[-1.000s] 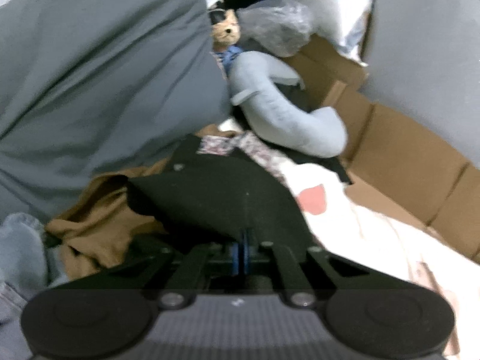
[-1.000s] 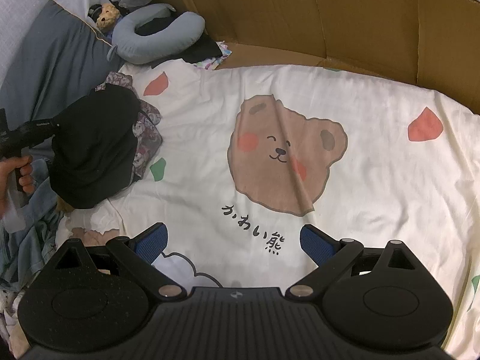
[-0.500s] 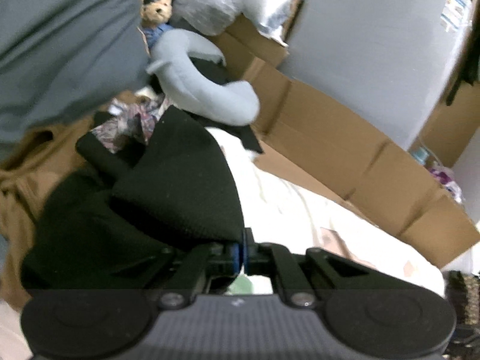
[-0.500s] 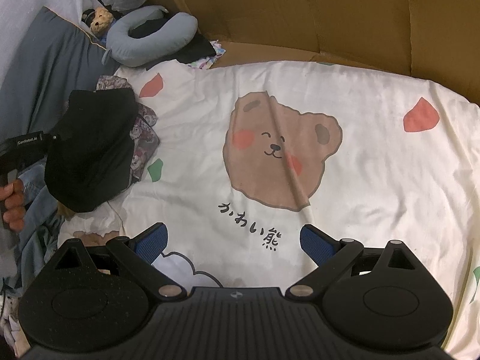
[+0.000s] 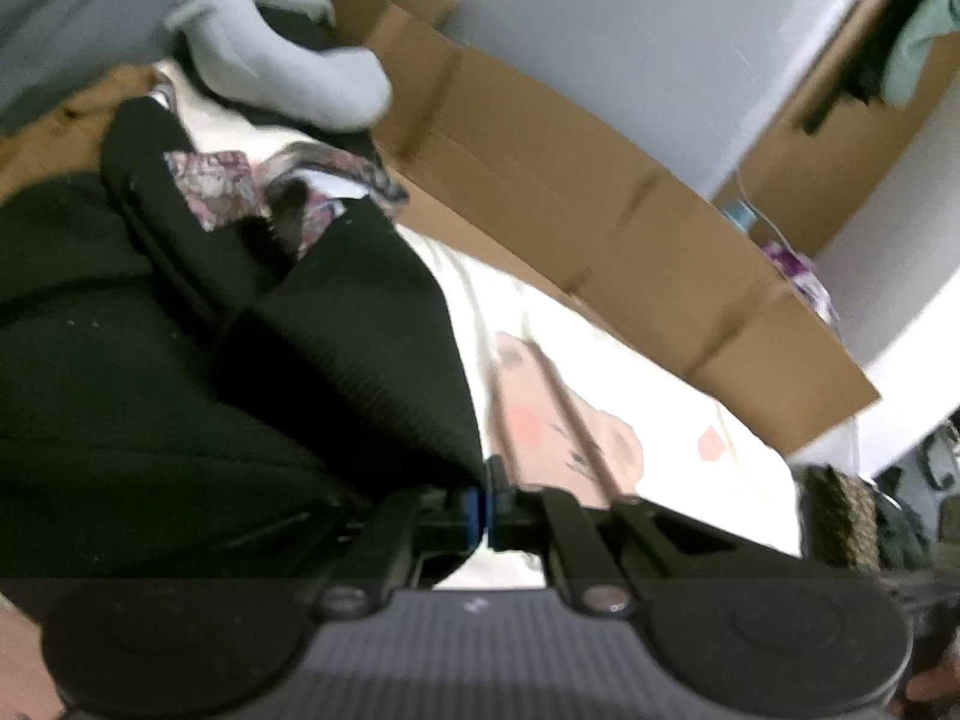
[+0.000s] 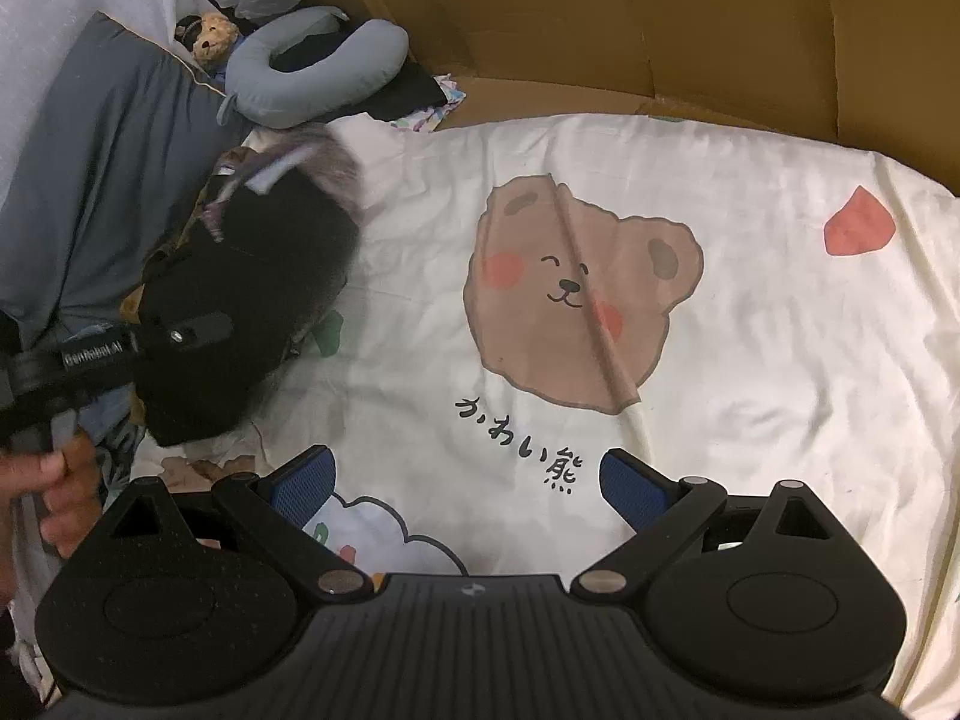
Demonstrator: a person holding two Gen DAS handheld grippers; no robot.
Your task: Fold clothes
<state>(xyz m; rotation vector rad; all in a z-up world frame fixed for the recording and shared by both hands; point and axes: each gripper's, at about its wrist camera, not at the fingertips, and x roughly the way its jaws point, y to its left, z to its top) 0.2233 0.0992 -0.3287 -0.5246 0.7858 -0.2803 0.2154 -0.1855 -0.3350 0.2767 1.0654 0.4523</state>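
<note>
My left gripper (image 5: 483, 507) is shut on a black ribbed garment (image 5: 180, 372), which hangs to the left of the jaws. The right wrist view shows that black garment (image 6: 252, 288) lifted off the clothes pile at the left of the bed, with the left gripper body (image 6: 90, 360) held by a hand. A floral patterned garment (image 5: 210, 186) lies behind the black one. My right gripper (image 6: 468, 480) is open and empty above the cream bear-print sheet (image 6: 750, 360).
A grey neck pillow (image 6: 312, 72), a small teddy bear (image 6: 210, 42) and a grey pillow (image 6: 102, 180) lie at the back left. Brown cardboard walls (image 6: 660, 18) border the bed's far side. A tan garment (image 5: 54, 138) and blue denim (image 6: 102, 432) lie in the pile.
My left gripper has swung right toward the bear sheet with the black garment, dragging it off the pile. The right gripper has stayed open and shifted only slightly.
</note>
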